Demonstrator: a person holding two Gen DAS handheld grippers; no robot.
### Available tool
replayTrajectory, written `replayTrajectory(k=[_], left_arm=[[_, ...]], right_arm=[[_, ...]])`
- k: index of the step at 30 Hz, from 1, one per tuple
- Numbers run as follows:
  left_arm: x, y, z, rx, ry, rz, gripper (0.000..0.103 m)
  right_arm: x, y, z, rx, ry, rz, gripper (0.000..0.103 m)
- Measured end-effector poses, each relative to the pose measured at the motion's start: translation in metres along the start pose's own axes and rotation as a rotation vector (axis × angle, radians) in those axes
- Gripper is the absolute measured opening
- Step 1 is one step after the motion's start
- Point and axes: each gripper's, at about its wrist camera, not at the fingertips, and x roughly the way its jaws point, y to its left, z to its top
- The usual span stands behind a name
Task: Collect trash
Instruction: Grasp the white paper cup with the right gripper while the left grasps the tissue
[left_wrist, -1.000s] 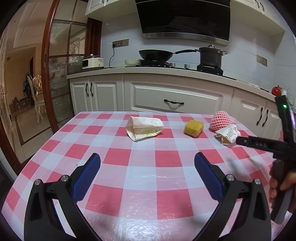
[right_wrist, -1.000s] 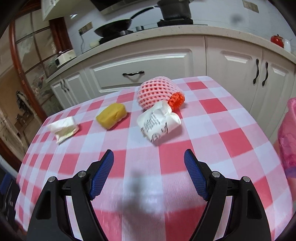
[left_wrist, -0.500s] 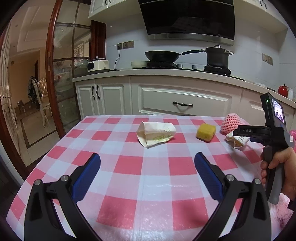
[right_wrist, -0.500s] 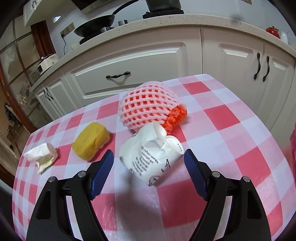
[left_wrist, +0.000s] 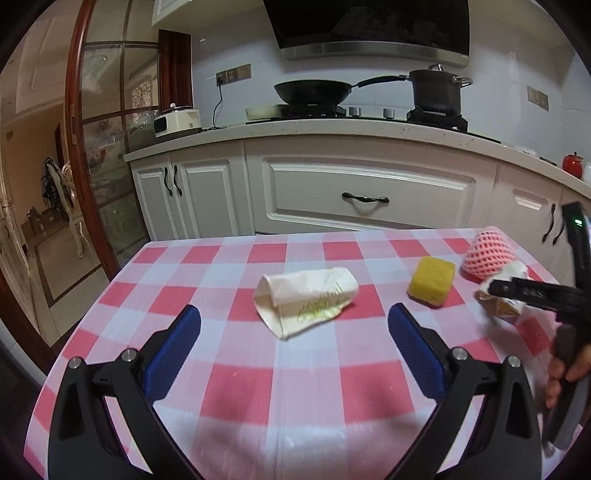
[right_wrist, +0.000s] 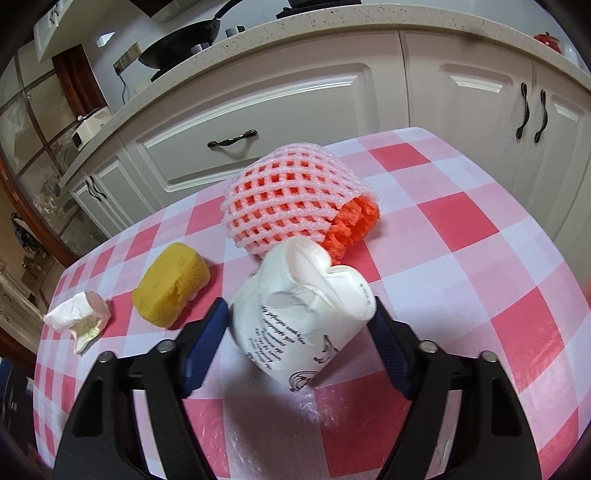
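Note:
A crumpled white printed paper cup (right_wrist: 303, 310) lies on the red-checked tablecloth (right_wrist: 480, 258). My right gripper (right_wrist: 299, 314) is open with the cup between its blue fingers, which sit close on both sides. Behind the cup lie a pink foam net (right_wrist: 291, 203) with an orange piece (right_wrist: 354, 221), a yellow sponge (right_wrist: 171, 284) and a crumpled white wrapper (right_wrist: 79, 317). My left gripper (left_wrist: 293, 325) is open and empty, just short of the wrapper (left_wrist: 306, 299). The left wrist view also shows the sponge (left_wrist: 430, 282), the net (left_wrist: 487, 258) and the right gripper at the cup (left_wrist: 502, 306).
White kitchen cabinets (left_wrist: 369, 195) and a counter with a wok (left_wrist: 314, 90) and a pot (left_wrist: 436, 90) stand behind the table. A glass door (left_wrist: 107, 147) is at the left. The table's edges fall off at the left and right.
My right gripper has moved forward until the paper cup sits between its fingers. My left gripper has moved forward toward the white wrapper. Both stay open.

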Motion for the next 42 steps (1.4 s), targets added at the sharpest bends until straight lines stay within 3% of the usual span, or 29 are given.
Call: replayTrajectory(k=[1, 12, 22, 32, 34, 37, 40, 42], left_arm=[[0.005, 0.0, 0.002, 0.002, 0.006, 0.004, 0.098], [0.055, 0.002, 0.014, 0.048, 0.07, -0.014, 0.098], [0.118, -0.005, 0.031, 0.175, 0.202, -0.115, 0.097], [0.08, -0.027, 0.017, 0.146, 0.233, -0.335, 0.08], [0.074, -0.033, 0.016, 0.163, 0.219, -0.326, 0.08], [0.08, -0.041, 0.016, 0.208, 0.209, -0.254, 0.08], [0.096, -0.039, 0.015, 0.179, 0.23, -0.24, 0.08], [0.107, -0.039, 0.014, 0.169, 0.262, -0.25, 0.064]], right_arm=[[0.0, 0.0, 0.0, -0.005, 0.001, 0.001, 0.056], [-0.032, -0.001, -0.017, -0.017, -0.049, 0.081, 0.053], [-0.053, 0.01, -0.032, -0.023, -0.041, 0.14, 0.053], [-0.06, 0.008, -0.036, -0.013, -0.048, 0.128, 0.053], [-0.061, 0.006, -0.037, -0.01, -0.047, 0.127, 0.053], [-0.063, 0.003, -0.039, -0.004, -0.046, 0.125, 0.053], [-0.063, 0.0, -0.039, -0.001, -0.046, 0.121, 0.053], [-0.063, -0.001, -0.038, 0.003, -0.046, 0.117, 0.054]])
